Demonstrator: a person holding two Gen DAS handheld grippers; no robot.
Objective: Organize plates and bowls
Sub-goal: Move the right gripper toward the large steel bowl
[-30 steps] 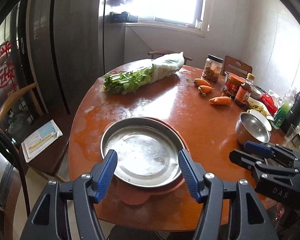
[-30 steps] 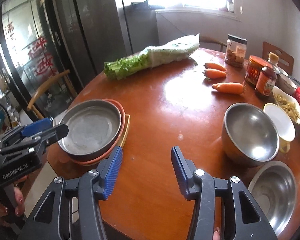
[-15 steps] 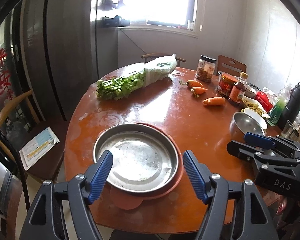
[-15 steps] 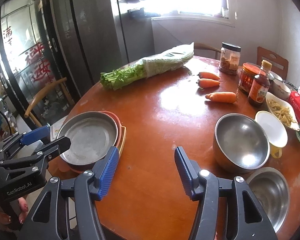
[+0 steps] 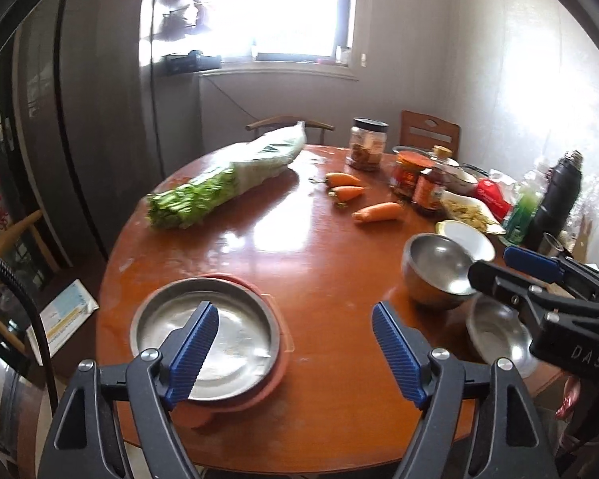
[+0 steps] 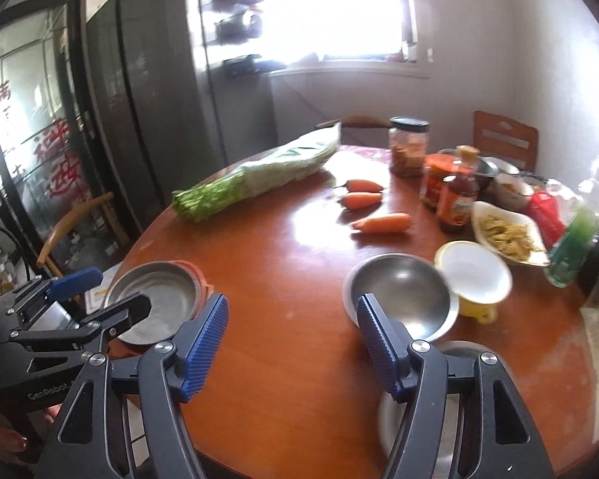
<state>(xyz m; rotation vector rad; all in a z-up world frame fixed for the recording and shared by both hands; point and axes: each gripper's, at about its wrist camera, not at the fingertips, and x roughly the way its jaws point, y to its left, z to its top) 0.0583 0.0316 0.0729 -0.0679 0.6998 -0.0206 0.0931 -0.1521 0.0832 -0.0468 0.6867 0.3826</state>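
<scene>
Tabletop [image 5: 259, 263]: round, red-brown, glossy, crowded along its far right edge.

Plates: one steel plate [image 5: 235, 319] resting on a red plate [image 5: 277, 375] near the left edge, close to the rim.

Bowls: one deep steel bowl [image 6: 399, 291] right of centre, touching a white-lined yellow cup [image 6: 475, 275]; a second, shallower steel bowl [image 5: 495, 335] just beside it, at the near edge.

Left tongs [image 5: 295, 353]: jaws opening, nothing between them, hung above the plates without touching.

Right tongs [image 6: 291, 347]: jaws opening, empty, above bare wood between plates and bowls.

Other stock: bagged greens [image 5: 227, 183], three carrots [image 5: 379, 211], jars and bottles [image 6: 455, 199], a dish of food [image 6: 507, 231].

Hazards, as judged: steel rims were smooth and could slip from ribbed pads if pinched shallowly; the plates sat near the rim and a nudge might tip them off; lifting the deep bowl carelessly could knock the cup into the dish behind it.
</scene>
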